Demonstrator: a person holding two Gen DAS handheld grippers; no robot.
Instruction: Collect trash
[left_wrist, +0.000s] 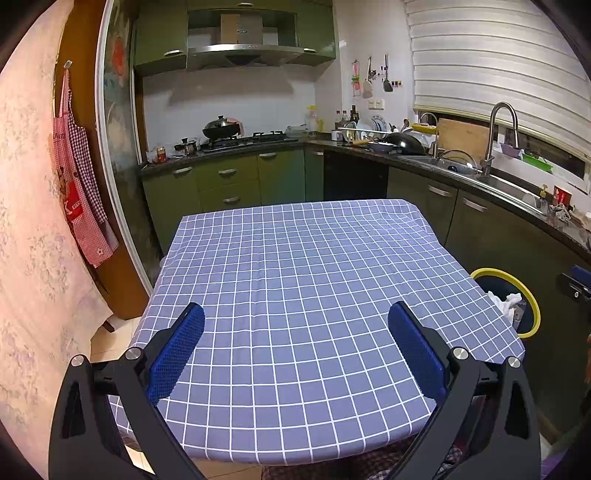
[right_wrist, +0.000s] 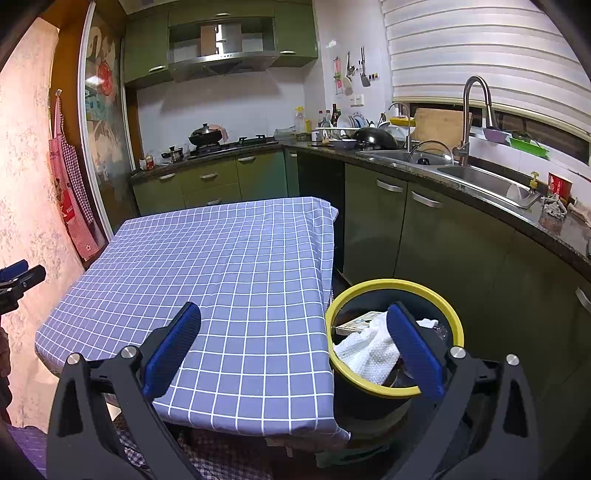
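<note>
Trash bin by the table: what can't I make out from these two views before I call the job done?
- Trash bin bottom: right wrist view, white paper towel and right tool finger cover it.
- Bin in left wrist view: table edge hides most.
- Floor under the table: tablecloth hides it in both views.
- Left tool: open, empty.

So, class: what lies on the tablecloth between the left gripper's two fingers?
Nothing. In the left wrist view the left gripper is open, and only bare checked tablecloth shows between its fingers. The bin stands off to the right.
</note>
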